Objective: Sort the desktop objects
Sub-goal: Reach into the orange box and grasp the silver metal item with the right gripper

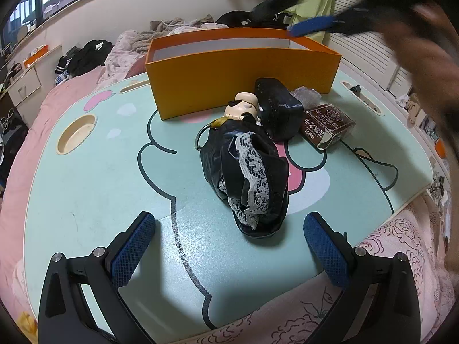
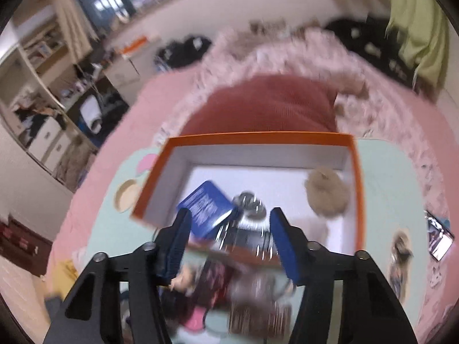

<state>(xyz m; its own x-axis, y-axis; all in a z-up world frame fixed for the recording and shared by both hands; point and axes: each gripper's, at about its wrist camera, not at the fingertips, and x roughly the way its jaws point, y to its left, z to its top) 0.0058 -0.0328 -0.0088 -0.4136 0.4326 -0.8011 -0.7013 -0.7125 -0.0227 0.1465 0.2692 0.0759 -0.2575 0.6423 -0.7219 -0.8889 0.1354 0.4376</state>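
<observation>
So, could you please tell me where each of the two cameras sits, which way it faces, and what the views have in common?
Left wrist: on the left gripper, low over the lap table, facing the black lace pouch, a helmeted figure and the orange box; its wide-open jaws show, and a blurred hand at upper right.
Right wrist: on the right gripper, higher, looking down into the box at a blue box and a beige puff; its jaws show with nothing between them.
Shared: the orange box, the table and the bed.

Cartoon lap table [image 1: 86, 200] bearing orange box [image 1: 243, 71]
</observation>
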